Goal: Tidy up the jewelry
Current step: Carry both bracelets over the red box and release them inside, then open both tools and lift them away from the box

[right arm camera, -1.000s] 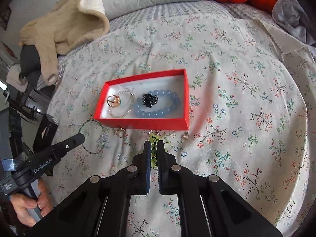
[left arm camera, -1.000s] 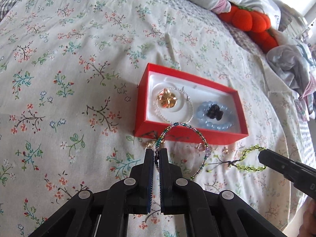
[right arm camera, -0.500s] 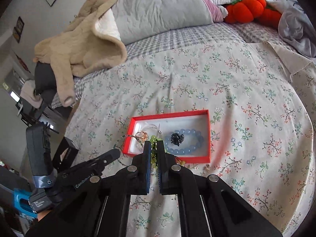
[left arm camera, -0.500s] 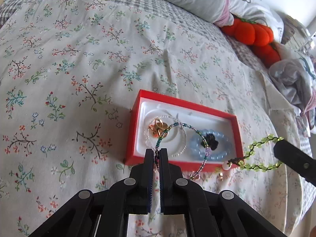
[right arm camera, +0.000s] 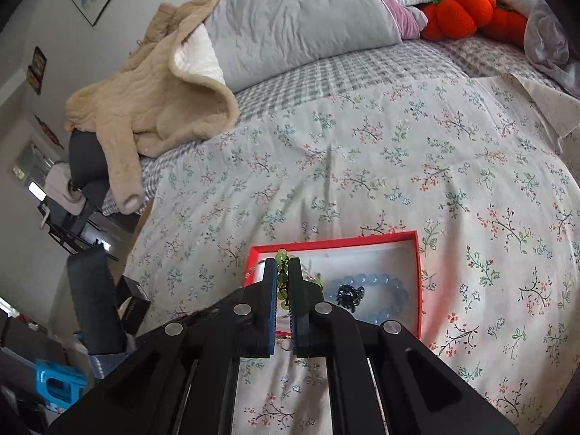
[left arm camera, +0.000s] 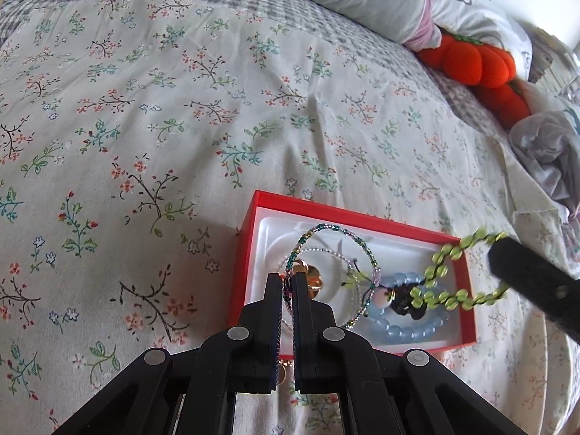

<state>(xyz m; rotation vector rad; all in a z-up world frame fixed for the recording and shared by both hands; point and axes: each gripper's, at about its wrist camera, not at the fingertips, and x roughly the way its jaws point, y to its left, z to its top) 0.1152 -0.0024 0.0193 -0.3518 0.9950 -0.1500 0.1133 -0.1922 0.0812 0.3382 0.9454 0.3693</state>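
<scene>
A red jewelry box (left arm camera: 250, 232) with a white lining lies on the floral bedspread; it also shows in the right wrist view (right arm camera: 418, 279). Inside lie a blue bead bracelet (left arm camera: 409, 330), a black charm (right arm camera: 348, 295), a clear bead bracelet and a gold charm (left arm camera: 311, 277). My left gripper (left arm camera: 287, 282) is shut on a multicoloured bead bangle (left arm camera: 326, 230) and holds it above the box. My right gripper (right arm camera: 282, 266) is shut on a green bead bracelet (left arm camera: 440, 272), which hangs over the box's right half.
A beige jacket (right arm camera: 156, 101) and grey pillow (right arm camera: 301, 21) lie at the head of the bed. Orange plush pumpkins (left arm camera: 482, 65) and crumpled clothes (left arm camera: 547, 148) lie at the right. Dark objects stand off the bed's left edge (right arm camera: 98, 308).
Both grippers have lifted their bracelets off the bedspread and moved forward over the red box. The green bracelet now hangs above the blue one.
</scene>
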